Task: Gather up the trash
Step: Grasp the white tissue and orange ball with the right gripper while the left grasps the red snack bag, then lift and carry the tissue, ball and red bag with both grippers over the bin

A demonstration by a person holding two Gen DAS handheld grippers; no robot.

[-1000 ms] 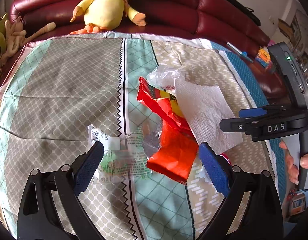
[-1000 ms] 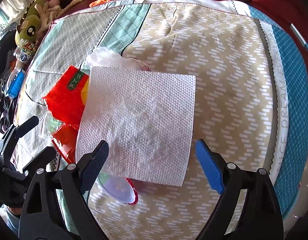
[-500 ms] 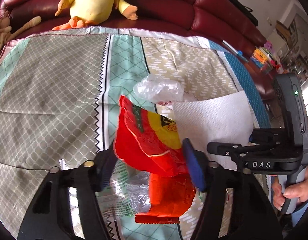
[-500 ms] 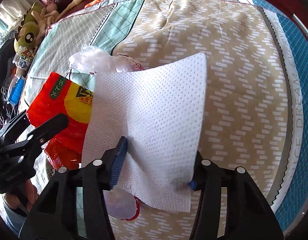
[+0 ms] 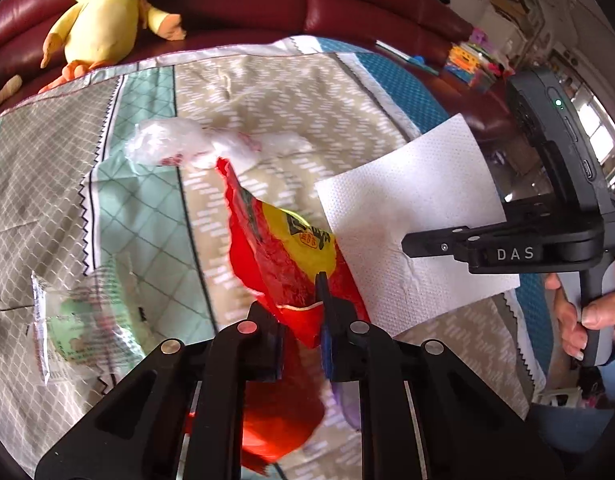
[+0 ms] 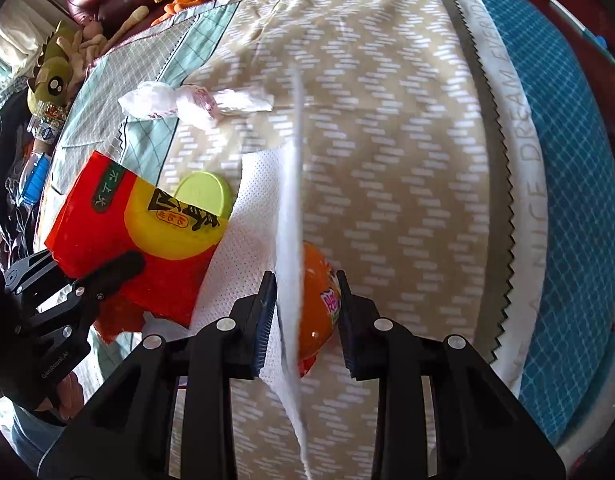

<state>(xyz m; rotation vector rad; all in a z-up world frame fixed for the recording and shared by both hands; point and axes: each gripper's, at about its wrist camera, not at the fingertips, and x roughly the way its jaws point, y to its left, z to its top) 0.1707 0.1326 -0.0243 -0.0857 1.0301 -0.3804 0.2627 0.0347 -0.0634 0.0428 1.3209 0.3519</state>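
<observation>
**Both tongs loaded, more litter on the cloth**

The crinkled red-and-yellow foil snack bag [image 5: 283, 256] hangs lifted above the patterned tablecloth [image 5: 267, 88], pinched at its lower edge by the left gripper [image 5: 301, 312], whose jaws are nearly closed on it. Just beside it, the white embossed paper towel [image 5: 411, 208] stands edge-on in the right gripper [image 6: 305, 312], jaws narrowed around it. The crumpled clear plastic wrapper [image 6: 179, 98] lies ahead of both, nearer the left; an orange jelly cup [image 6: 317, 300] sits below the right jaws.
</observation>
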